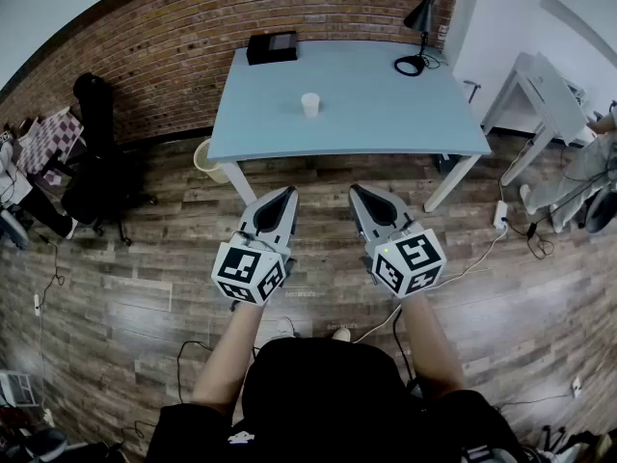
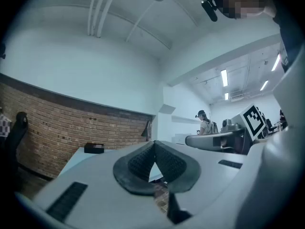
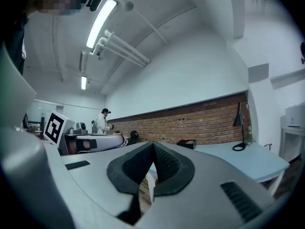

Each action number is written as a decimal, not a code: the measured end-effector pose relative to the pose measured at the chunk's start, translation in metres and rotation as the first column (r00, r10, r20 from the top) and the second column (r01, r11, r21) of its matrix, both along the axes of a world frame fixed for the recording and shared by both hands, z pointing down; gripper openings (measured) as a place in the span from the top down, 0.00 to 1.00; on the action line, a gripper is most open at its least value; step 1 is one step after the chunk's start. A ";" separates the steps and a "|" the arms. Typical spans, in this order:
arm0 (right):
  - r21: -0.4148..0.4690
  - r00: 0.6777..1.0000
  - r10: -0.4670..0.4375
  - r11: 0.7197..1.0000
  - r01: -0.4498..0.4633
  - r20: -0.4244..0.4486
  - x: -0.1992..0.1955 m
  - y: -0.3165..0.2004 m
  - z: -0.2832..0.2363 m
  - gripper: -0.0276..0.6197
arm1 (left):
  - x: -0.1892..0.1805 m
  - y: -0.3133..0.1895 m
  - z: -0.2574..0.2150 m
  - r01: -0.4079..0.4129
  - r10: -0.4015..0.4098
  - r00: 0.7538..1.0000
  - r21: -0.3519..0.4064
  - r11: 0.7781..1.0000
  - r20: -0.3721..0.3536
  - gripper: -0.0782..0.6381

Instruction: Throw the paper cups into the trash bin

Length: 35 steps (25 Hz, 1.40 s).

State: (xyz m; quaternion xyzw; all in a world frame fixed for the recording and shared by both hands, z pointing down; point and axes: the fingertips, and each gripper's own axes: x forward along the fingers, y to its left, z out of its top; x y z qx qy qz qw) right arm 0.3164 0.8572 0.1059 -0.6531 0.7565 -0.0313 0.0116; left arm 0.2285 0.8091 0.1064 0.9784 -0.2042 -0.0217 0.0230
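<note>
**Both grippers shut and empty; cup upright on the table**

Nearest the camera, the left gripper [image 1: 285, 196] and the right gripper [image 1: 358, 194] are held level, side by side above the wooden floor [image 1: 116, 258]. The jaws of each are pressed together on nothing. Ahead, one paper cup [image 1: 309, 104] is set upright near the middle of the blue table [image 1: 386, 114], its long axis vertical, mouth up. The trash bin [image 1: 204, 158] is seen on the floor at the table's front left leg.

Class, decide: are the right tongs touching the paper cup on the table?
Apart. The head view shows the paper cup standing on the table, with floor visible between the table's edge and the right tongs.
</note>
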 end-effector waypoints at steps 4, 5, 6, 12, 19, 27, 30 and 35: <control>0.010 1.000 -0.015 1.000 0.015 0.011 0.006 0.011 -0.001 0.95 | 0.007 0.013 0.003 0.009 -0.009 1.000 -0.001 1.000 0.008 0.88; 0.014 1.000 -0.018 1.000 0.018 0.014 0.009 0.013 -0.001 0.95 | 0.009 0.016 0.004 0.011 -0.011 1.000 0.000 1.000 0.011 0.88; 0.016 1.000 -0.019 1.000 0.019 0.014 0.011 0.016 -0.001 0.95 | 0.010 0.019 0.004 0.014 -0.014 1.000 0.001 1.000 0.015 0.88; -0.003 0.999 -0.031 1.000 0.031 0.010 0.012 0.020 0.009 0.95 | 0.007 0.026 0.007 0.047 -0.047 0.998 0.011 0.999 0.040 0.88; -0.008 0.999 -0.038 0.999 0.039 0.029 0.008 0.002 0.014 0.95 | 0.003 0.015 0.008 0.077 -0.078 0.996 0.032 0.997 0.038 0.88; -0.021 0.999 -0.026 0.999 0.027 0.029 0.013 -0.031 0.020 0.95 | 0.001 -0.022 0.018 0.089 -0.089 0.996 -0.002 0.996 0.025 0.88; -0.021 0.999 -0.022 1.000 0.023 0.029 0.016 -0.050 0.018 0.95 | 0.003 -0.042 0.018 0.083 -0.083 0.996 -0.007 0.996 0.028 0.88; -0.030 0.999 -0.019 0.999 0.020 0.032 0.021 -0.085 0.019 0.95 | 0.011 -0.078 0.017 0.076 -0.075 0.997 -0.013 0.997 0.029 0.88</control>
